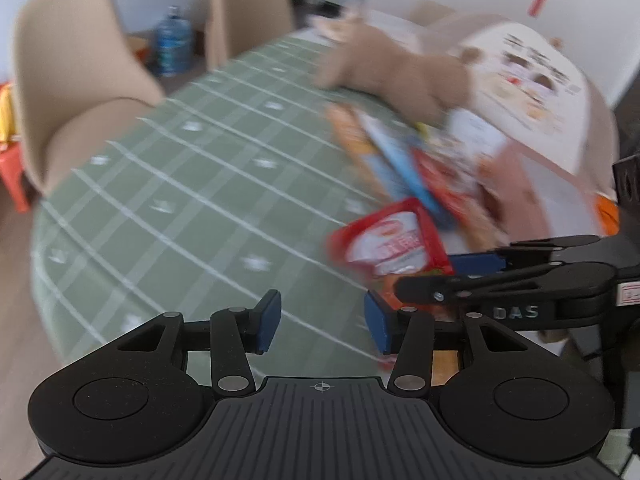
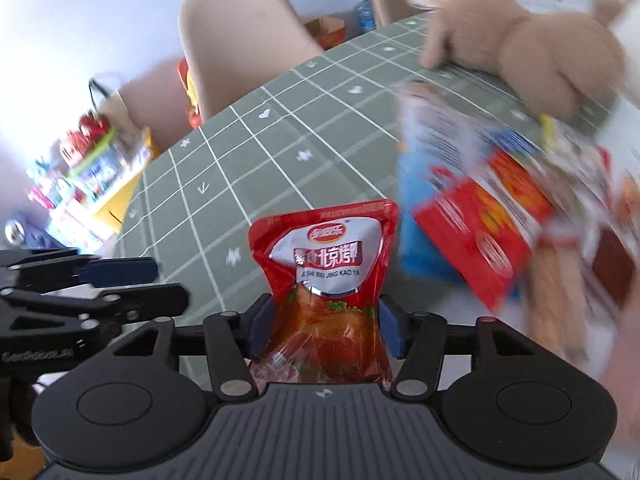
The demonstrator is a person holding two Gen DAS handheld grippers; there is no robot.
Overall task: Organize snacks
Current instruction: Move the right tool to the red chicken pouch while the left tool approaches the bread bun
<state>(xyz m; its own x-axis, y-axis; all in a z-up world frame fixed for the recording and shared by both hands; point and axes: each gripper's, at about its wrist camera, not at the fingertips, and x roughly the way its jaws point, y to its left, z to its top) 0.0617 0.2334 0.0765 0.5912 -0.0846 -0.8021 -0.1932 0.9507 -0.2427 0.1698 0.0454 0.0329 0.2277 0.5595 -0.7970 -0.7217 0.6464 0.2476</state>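
Between the blue rubber pads of the right gripper point(image 2: 324, 326) stands a glossy red foil pouch point(image 2: 324, 276), its crinkled plastic printed with a white panel, Chinese lettering and a roast-duck picture; both pads press against its lower sides, so the black jaws pinch it upright, its flat sealed top edge pointing away from the camera. From the left wrist view the same red pouch point(image 1: 390, 246) shows beside the right gripper's point(image 1: 444, 276) black linkage, just over the green tablecloth point(image 1: 180, 200). That cloth is matte, sage-coloured, ruled with thin white grid lines and small white hearts and arrows. The left gripper point(image 1: 324, 324) hangs over bare cloth, its two blue pads spread apart with nothing between them. Beyond the pouch lies a blurred heap of snack packets point(image 2: 492, 208): a flat red box-like pack, a blue pack beneath it, and pale wrappers whose print is too smeared to read. A soft tan plush toy point(image 2: 516, 44), fuzzy and rounded, lies on the cloth behind the heap. Smooth beige moulded chairs point(image 1: 76, 76) with curved shell backs stand along the table's far edge.
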